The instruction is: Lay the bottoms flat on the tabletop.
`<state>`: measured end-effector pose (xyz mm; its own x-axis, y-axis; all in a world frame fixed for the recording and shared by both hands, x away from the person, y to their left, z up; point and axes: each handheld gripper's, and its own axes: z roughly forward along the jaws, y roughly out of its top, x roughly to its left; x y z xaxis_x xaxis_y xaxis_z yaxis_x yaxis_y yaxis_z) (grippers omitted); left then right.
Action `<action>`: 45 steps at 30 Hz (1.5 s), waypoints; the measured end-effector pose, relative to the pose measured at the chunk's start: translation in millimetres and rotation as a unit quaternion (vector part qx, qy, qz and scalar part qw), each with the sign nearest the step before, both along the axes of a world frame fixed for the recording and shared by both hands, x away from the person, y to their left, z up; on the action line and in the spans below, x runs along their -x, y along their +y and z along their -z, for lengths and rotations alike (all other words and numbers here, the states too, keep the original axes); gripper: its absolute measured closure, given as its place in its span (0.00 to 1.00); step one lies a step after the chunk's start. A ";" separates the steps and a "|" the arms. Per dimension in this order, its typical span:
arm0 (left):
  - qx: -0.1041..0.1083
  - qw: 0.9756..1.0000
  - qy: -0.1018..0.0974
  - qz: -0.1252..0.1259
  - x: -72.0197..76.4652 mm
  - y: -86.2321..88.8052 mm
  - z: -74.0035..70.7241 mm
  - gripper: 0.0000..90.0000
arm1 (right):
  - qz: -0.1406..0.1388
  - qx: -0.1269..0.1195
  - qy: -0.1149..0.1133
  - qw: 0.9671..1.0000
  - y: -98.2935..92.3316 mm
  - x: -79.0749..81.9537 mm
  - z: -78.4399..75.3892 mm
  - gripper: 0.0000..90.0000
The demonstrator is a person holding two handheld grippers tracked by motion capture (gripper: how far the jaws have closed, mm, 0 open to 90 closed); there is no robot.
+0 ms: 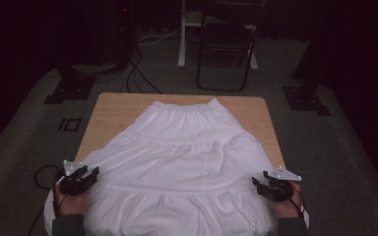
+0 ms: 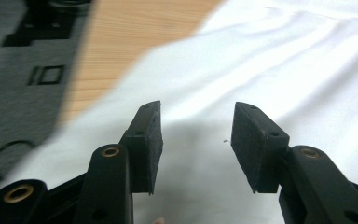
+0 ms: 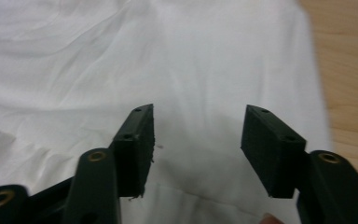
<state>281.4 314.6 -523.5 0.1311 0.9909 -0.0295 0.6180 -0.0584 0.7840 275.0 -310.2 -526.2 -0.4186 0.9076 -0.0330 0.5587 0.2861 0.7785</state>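
A white tiered skirt [image 1: 187,162] lies spread flat on the wooden table [image 1: 113,110], waistband at the table's far end, hem hanging over the near edge; the left gripper [image 1: 92,173] sits at the skirt's left edge, jaws parted with nothing between them over the cloth; the right gripper [image 1: 259,182] sits at the skirt's right edge near the hem, jaws likewise spread and empty.

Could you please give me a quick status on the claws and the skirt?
Left claw open, right claw open, nothing gripped. White skirt spread flat on table. Nothing in the way.
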 end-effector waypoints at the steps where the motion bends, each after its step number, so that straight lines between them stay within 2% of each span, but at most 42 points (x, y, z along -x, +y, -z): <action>1: 0.002 1.000 -0.001 0.008 -1.1 -6.7 1.8 0.59 | 0.004 -0.001 -0.003 1.000 -2.9 1.3 -2.2 0.52; 2: 0.002 1.000 0.000 0.020 -1.6 -12.7 3.6 0.58 | 0.010 0.001 -0.005 1.000 -6.1 2.4 -4.4 0.55; 5: -0.017 0.999 0.006 0.045 -2.0 -25.3 7.7 0.56 | 0.032 -0.004 -0.011 0.999 -18.9 5.0 -10.2 0.62; 7: -0.015 0.999 0.010 0.048 -1.6 -28.1 11.1 0.56 | 0.051 -0.004 -0.012 0.999 -28.6 6.7 -13.1 0.67; 10: -0.024 0.998 0.024 0.051 -1.7 -29.3 17.1 0.55 | 0.074 0.004 -0.006 0.997 -42.1 9.0 -13.4 0.76; 12: -0.026 0.998 0.031 0.050 -2.5 -29.0 20.3 0.55 | 0.086 0.012 0.002 0.996 -48.8 10.4 -11.5 0.78; 15: -0.022 0.998 0.029 0.049 -2.8 -28.4 20.9 0.54 | 0.100 0.020 0.018 0.995 -57.4 12.1 -7.9 0.75; 18: -0.022 0.998 0.028 0.050 -2.8 -27.7 21.2 0.53 | 0.096 0.021 0.037 0.994 -64.2 14.9 -4.5 0.71; 22: -0.022 0.998 0.028 0.049 -2.7 -27.5 21.2 0.52 | 0.094 0.017 0.059 0.994 -69.3 17.6 0.5 0.60; 24: -0.022 0.998 0.028 0.048 -2.7 -27.4 21.2 0.52 | 0.086 0.018 0.078 0.993 -69.6 17.6 3.9 0.58; 26: -0.021 0.998 0.029 0.047 -2.7 -26.9 21.2 0.52 | 0.076 0.030 0.098 0.992 -67.7 17.5 8.4 0.61; 28: -0.020 0.998 0.029 0.045 -2.7 -26.0 21.1 0.51 | 0.067 0.017 0.100 0.993 -67.3 18.1 8.2 0.76; 30: -0.018 0.998 0.029 0.044 -2.7 -25.3 21.0 0.51 | 0.071 0.042 0.096 0.992 -65.3 18.2 6.7 0.94; 31: -0.018 0.998 0.030 0.044 -2.6 -25.3 21.0 0.51 | 0.076 0.051 0.096 0.991 -65.2 17.6 6.1 0.99; 34: -0.019 0.998 0.029 0.044 -2.5 -25.3 21.0 0.51 | 0.096 0.061 0.077 0.990 -71.6 14.0 1.5 0.99; 38: -0.010 0.999 0.029 0.045 -1.9 -25.0 21.0 0.51 | 0.139 0.061 0.037 0.988 -87.6 4.9 -9.9 0.99; 40: -0.010 0.998 0.029 0.046 -2.0 -25.4 21.0 0.51 | 0.158 0.067 0.017 0.985 -92.7 0.4 -14.5 0.99; 43: -0.009 0.998 0.028 0.047 -1.9 -25.7 21.1 0.51 | 0.197 0.078 -0.008 0.977 -97.9 -3.1 -17.8 0.99; 44: -0.009 0.998 0.028 0.046 -1.9 -25.6 21.1 0.51 | 0.203 0.072 -0.011 0.976 -98.6 -3.4 -17.4 0.99; 45: -0.009 0.999 0.028 0.045 -1.9 -25.3 21.0 0.51 | 0.202 0.063 -0.007 0.977 -98.6 -3.4 -16.1 0.95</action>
<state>283.2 289.2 -544.5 0.2192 0.9754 -0.0211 0.6525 -0.1305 0.7465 278.4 -408.8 -510.1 -0.0256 0.9872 -0.1576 0.6353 0.1378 0.7599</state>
